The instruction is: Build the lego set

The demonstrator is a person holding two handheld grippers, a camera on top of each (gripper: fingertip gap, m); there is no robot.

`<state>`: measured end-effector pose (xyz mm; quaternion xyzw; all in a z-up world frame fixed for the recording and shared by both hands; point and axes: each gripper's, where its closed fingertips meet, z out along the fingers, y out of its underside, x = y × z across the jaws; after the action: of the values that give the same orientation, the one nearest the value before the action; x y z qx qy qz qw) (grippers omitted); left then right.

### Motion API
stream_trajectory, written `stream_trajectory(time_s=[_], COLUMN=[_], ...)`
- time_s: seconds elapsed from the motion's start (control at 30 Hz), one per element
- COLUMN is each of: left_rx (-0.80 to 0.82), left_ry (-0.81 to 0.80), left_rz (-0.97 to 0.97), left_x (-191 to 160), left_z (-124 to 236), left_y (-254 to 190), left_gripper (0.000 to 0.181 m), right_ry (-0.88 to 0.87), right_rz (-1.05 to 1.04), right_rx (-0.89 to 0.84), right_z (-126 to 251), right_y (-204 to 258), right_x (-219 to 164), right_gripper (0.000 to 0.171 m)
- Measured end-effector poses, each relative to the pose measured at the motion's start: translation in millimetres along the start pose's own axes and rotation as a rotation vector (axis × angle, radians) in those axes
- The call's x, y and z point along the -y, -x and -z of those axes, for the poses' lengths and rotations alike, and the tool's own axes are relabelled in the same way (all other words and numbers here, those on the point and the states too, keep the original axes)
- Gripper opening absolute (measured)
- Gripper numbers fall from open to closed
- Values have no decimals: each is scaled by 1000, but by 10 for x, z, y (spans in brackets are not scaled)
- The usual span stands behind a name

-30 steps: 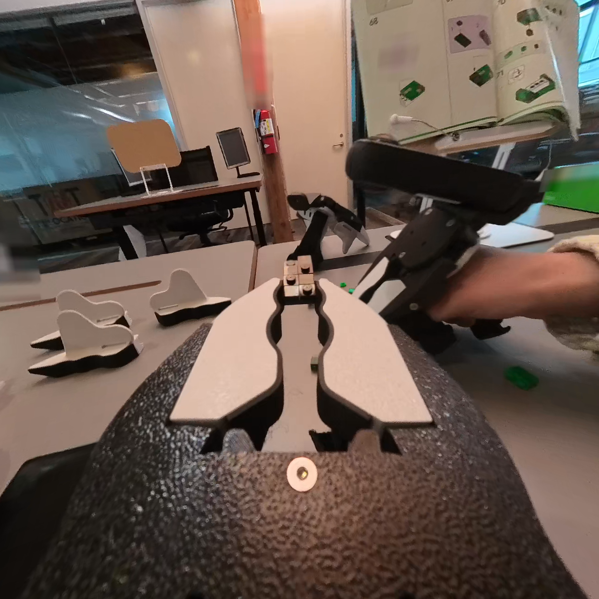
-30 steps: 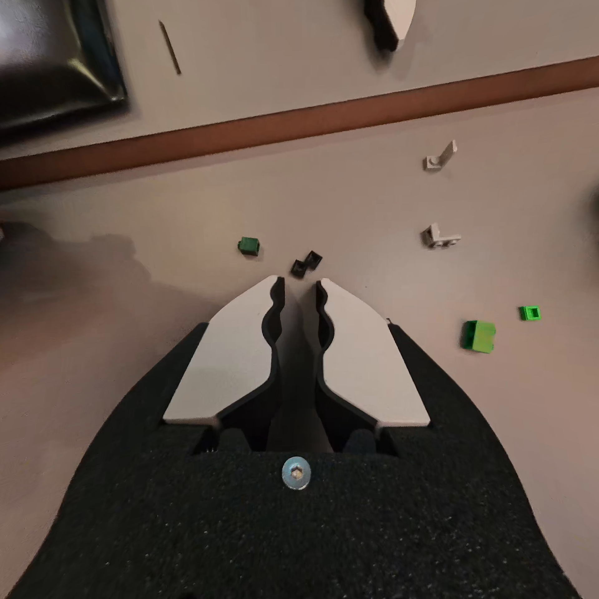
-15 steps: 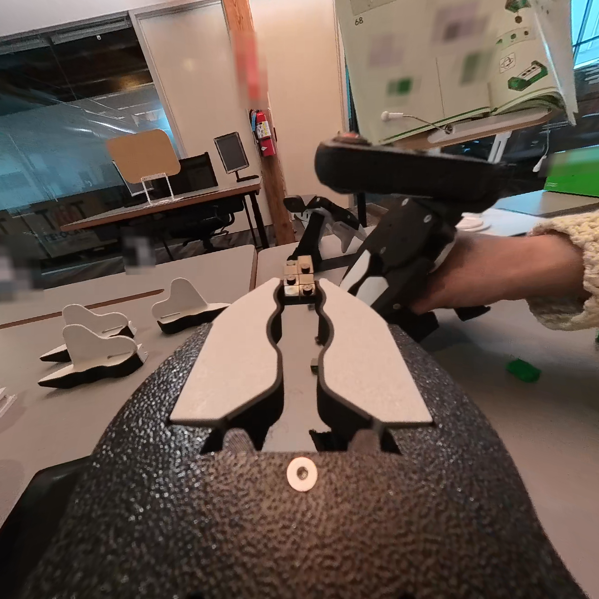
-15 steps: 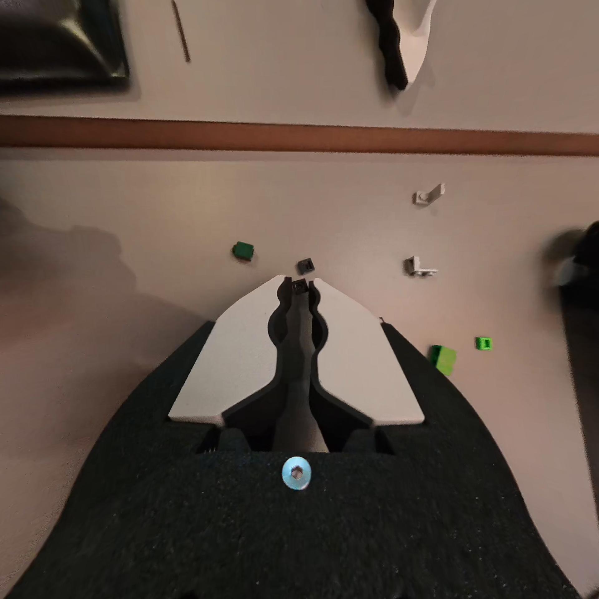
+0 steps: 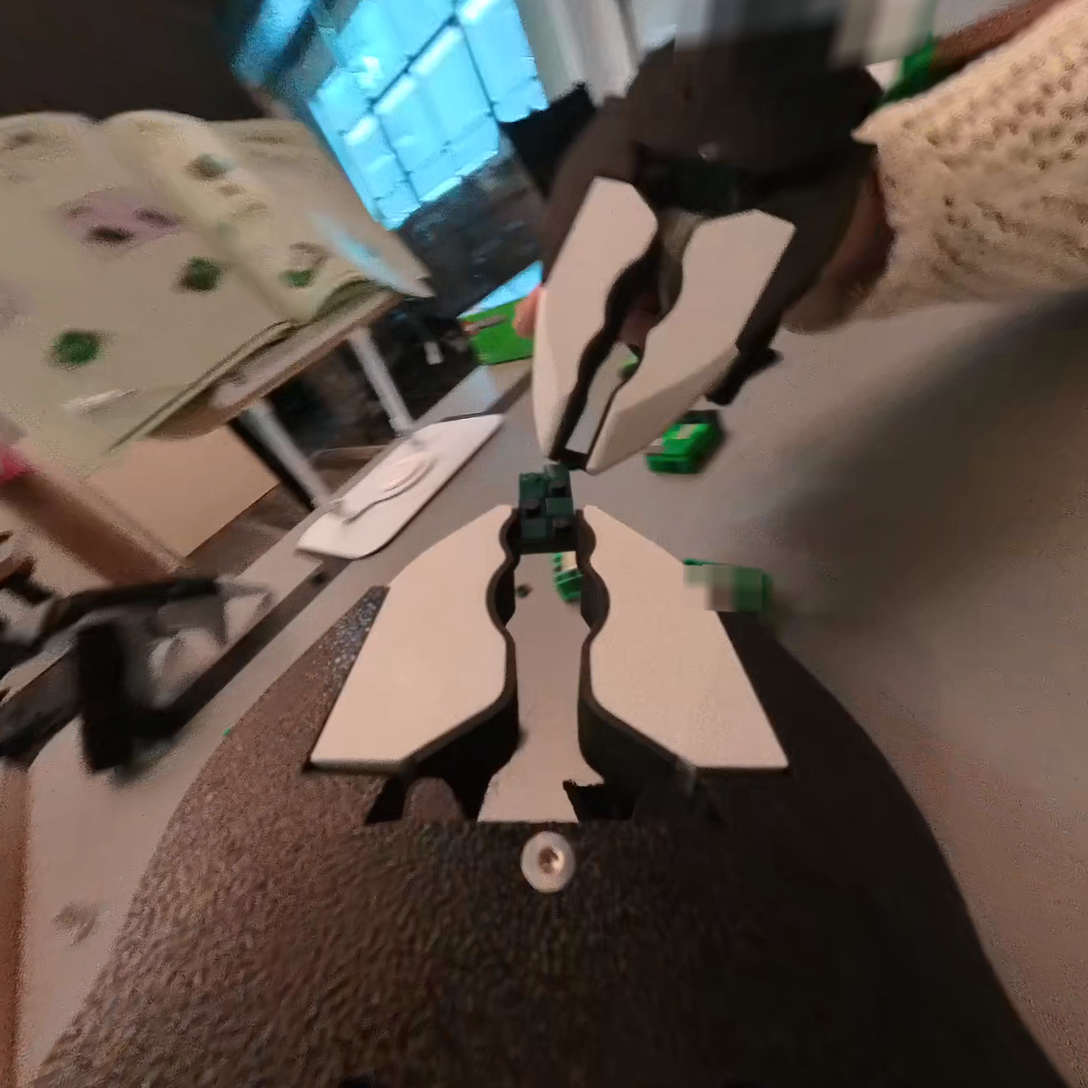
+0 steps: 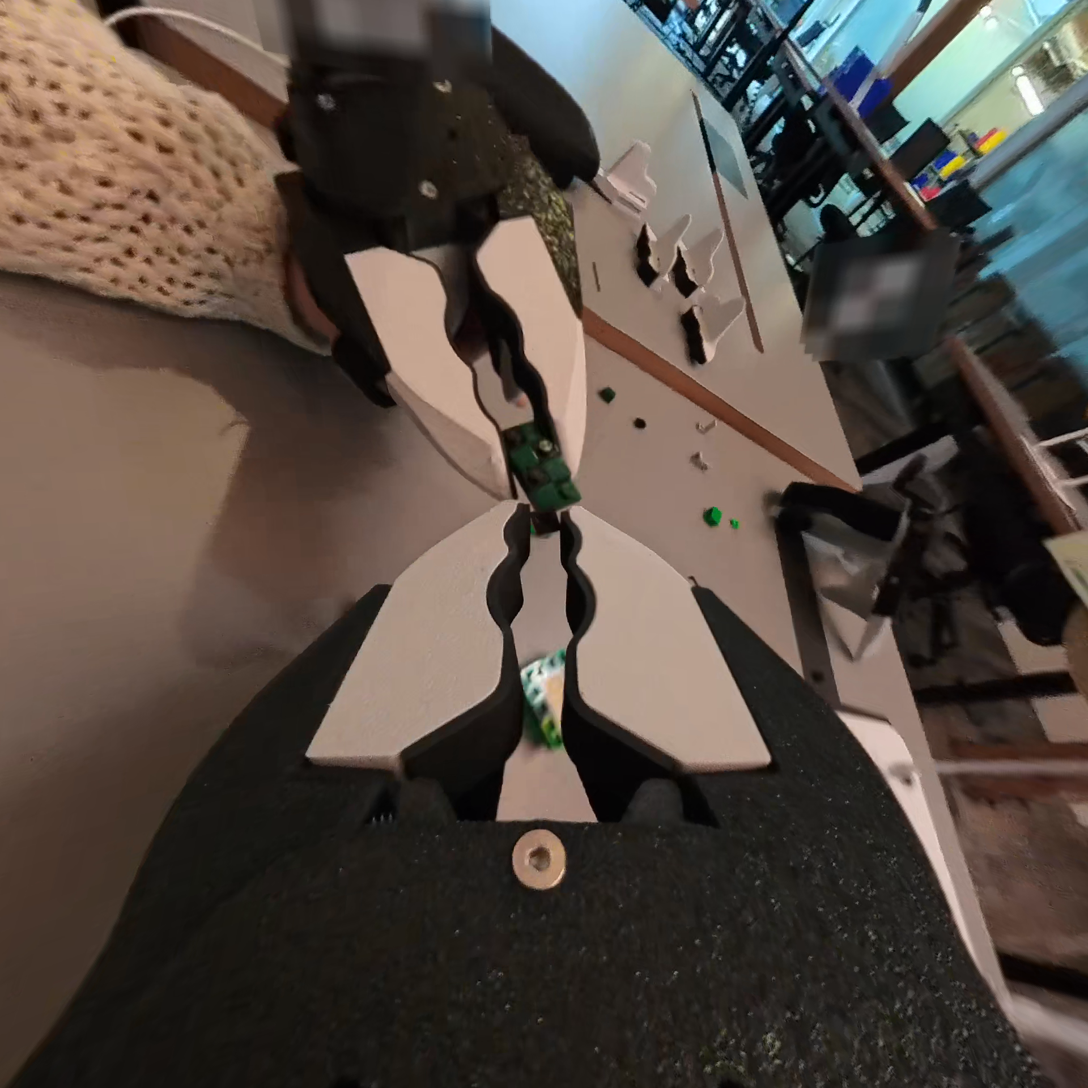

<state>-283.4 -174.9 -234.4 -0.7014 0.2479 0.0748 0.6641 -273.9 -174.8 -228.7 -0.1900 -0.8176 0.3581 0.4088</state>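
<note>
My left gripper (image 5: 546, 521) is shut on a small dark green lego assembly (image 5: 544, 515) with studs, held at its fingertips above the table. My right gripper (image 5: 571, 462) comes in from above, tip to tip with it. In the right wrist view my right gripper (image 6: 540, 518) is shut on a small black piece (image 6: 544, 524), which sits right against the end of the green assembly (image 6: 538, 471) held by the left gripper (image 6: 538, 477). Both views are motion-blurred.
Loose green bricks (image 6: 712, 516), a black piece (image 6: 640, 422) and grey brackets (image 6: 700, 460) lie on the grey table (image 6: 647, 365). Spare white gripper fingers (image 6: 677, 259) stand farther back. An instruction booklet (image 5: 147, 265) sits on a stand. More green bricks (image 5: 683, 441) lie near the grippers. Both grippers' tips are close together, under 4 cm apart.
My right gripper closed on a small black piece on the table, lifted it and turned to face the left gripper. My left gripper swung round with the assembly, and the tips now meet.
</note>
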Motion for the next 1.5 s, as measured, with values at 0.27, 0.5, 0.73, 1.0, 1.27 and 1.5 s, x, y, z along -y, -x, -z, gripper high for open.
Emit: stream_trajectory(time_s=[0.27, 0.5, 0.73, 1.0, 1.27, 1.5], left_rx=[-274, -327, -348, -399, -486, -460], left_ry=[-15, -61, -30, 9, 75, 111], left_rz=[-111, -106, -95, 6, -47, -36], left_x=[192, 261, 210, 136, 38, -20], left_z=[-266, -236, -251, -259, -285, -301], left_y=[-869, -987, -1019, -1019, -1233, -1170], left_gripper=[17, 17, 17, 17, 17, 17], right_ry=[145, 210, 192, 373, 360, 430], right_rz=[-53, -70, -71, -184, -268, -386], right_rx=[-49, -51, -31, 127, 205, 108], right_z=[615, 650, 624, 768, 837, 827], right_y=[611, 736, 785, 979, 1100, 1094], right_x=[-220, -355, -295, -681, -691, -933], right_gripper=[9, 8, 8, 9, 29, 20])
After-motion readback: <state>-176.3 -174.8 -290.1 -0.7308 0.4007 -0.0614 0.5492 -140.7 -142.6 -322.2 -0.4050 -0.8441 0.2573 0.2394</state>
